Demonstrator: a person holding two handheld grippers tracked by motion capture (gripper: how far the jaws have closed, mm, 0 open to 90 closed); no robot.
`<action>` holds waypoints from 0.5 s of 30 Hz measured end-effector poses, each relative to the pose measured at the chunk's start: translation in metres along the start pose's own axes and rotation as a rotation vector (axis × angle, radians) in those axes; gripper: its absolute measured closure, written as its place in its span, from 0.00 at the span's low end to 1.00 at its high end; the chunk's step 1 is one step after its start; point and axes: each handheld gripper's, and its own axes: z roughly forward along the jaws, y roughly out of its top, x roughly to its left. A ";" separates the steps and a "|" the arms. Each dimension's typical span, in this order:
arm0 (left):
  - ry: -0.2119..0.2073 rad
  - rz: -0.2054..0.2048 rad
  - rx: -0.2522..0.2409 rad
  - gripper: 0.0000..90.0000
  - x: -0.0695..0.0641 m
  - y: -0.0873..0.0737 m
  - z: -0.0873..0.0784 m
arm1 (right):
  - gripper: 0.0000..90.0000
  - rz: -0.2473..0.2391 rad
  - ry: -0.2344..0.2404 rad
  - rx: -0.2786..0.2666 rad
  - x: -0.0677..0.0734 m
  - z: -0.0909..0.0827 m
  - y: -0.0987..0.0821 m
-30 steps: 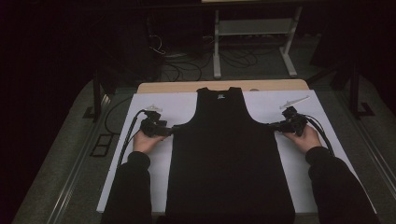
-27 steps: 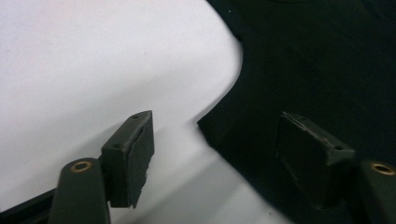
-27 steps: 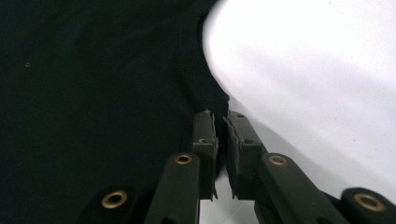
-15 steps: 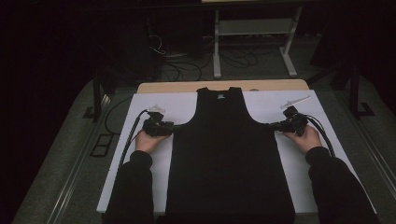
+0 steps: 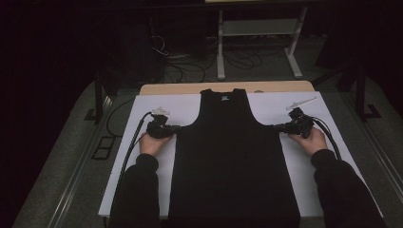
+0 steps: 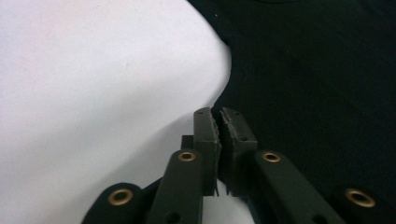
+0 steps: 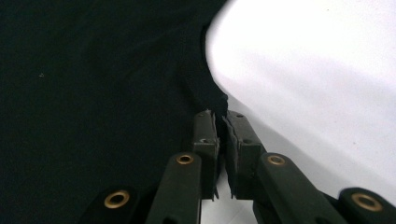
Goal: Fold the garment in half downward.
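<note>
A black tank top [image 5: 233, 161] is laid flat on the white sheet [image 5: 142, 142] covering the table — neckline toward the far edge of the sheet, hem toward the person's side. Its long axis is run from near edge to far edge, down the middle of the sheet.

The left gripper [image 5: 177, 128] is placed at the garment's left side, just under the armhole curve. Its jaws have just been closing and are now pressed together at the fabric edge [image 6: 219, 126]; the cloth is seen pinched between the pads.

The right gripper [image 5: 277, 127] is set at the matching spot on the garment's right side — jaws drawn together on the side seam [image 7: 220, 128], fabric nipped between them.

Both hems below the armholes are kept on the sheet, not lifted.
</note>
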 end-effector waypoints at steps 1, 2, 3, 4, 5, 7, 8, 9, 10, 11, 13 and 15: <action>0.001 0.000 0.002 0.95 -0.001 0.000 -0.001 | 0.91 0.002 0.001 -0.001 0.000 0.000 0.000; -0.005 -0.009 0.004 0.96 -0.001 0.000 -0.001 | 0.91 0.004 0.002 -0.001 0.000 0.000 0.000; -0.011 -0.023 0.004 0.96 -0.001 0.000 -0.002 | 0.91 0.007 0.004 -0.001 0.000 0.000 0.000; -0.011 -0.028 0.007 0.96 0.000 0.001 -0.003 | 0.91 0.011 0.005 -0.001 0.001 0.000 0.000; -0.017 -0.031 0.009 0.96 0.000 0.001 -0.005 | 0.91 0.014 0.007 -0.005 0.000 -0.001 -0.001; -0.022 -0.041 0.002 0.96 -0.001 0.002 -0.008 | 0.91 0.019 0.009 -0.007 0.000 -0.001 -0.001; -0.020 -0.045 -0.004 0.96 -0.002 0.002 -0.010 | 0.91 0.023 0.014 -0.010 0.000 -0.001 -0.001; -0.025 -0.041 -0.005 0.96 -0.003 0.003 -0.012 | 0.91 0.030 0.017 -0.012 0.000 -0.002 -0.002; -0.020 -0.034 -0.001 0.96 -0.005 0.004 -0.013 | 0.91 0.033 0.019 -0.019 0.000 -0.003 -0.003; -0.021 -0.032 -0.002 0.96 -0.006 0.004 -0.014 | 0.91 0.041 0.022 -0.019 0.000 -0.003 -0.003; -0.026 -0.029 -0.006 0.96 -0.008 0.004 -0.015 | 0.91 0.047 0.027 -0.024 0.000 -0.005 -0.004; -0.028 -0.036 -0.017 0.96 -0.009 0.003 -0.017 | 0.91 0.055 0.037 -0.034 0.001 -0.007 -0.005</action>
